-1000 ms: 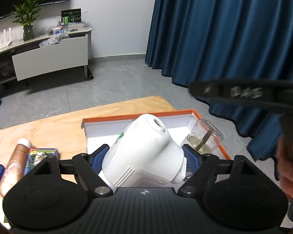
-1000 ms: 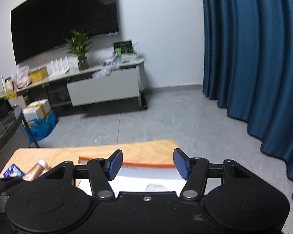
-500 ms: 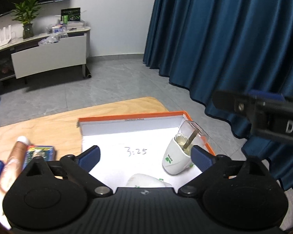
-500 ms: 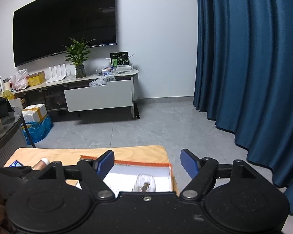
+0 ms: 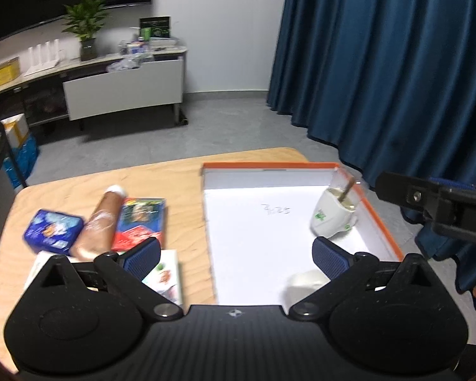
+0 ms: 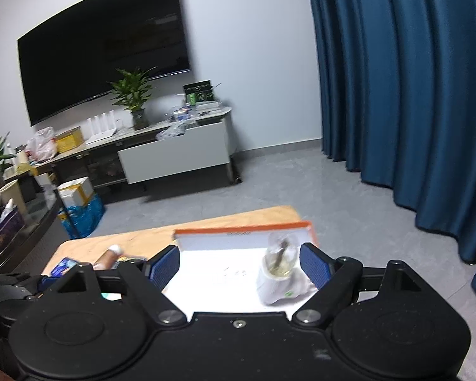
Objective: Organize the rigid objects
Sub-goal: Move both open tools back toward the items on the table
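A white box with an orange rim (image 5: 269, 165) sits on the right of the wooden table (image 5: 79, 187). In it stands a white device with a clear dome (image 5: 333, 214), tilted near the far right corner. A second white appliance (image 5: 304, 284) lies at the box's near edge, by my right finger. My left gripper (image 5: 236, 260) is open wide over the box's left side, holding nothing. My right gripper (image 6: 239, 265) has its jaws opening; the domed device (image 6: 279, 273) shows beyond them, close to the right finger (image 6: 314, 263), and no pad presses it.
Left of the box lie a blue packet (image 5: 52, 231), a brown tube (image 5: 100, 225), a colourful flat box (image 5: 141, 222) and a white printed carton (image 5: 165, 276). The right gripper's arm (image 5: 444, 203) reaches in past the box's right rim. Blue curtains hang right; a TV cabinet stands behind.
My left gripper let go of the white appliance, which now lies in the box, then opened wide and drew back leftward. The right gripper's jaws widened as it pulled back.
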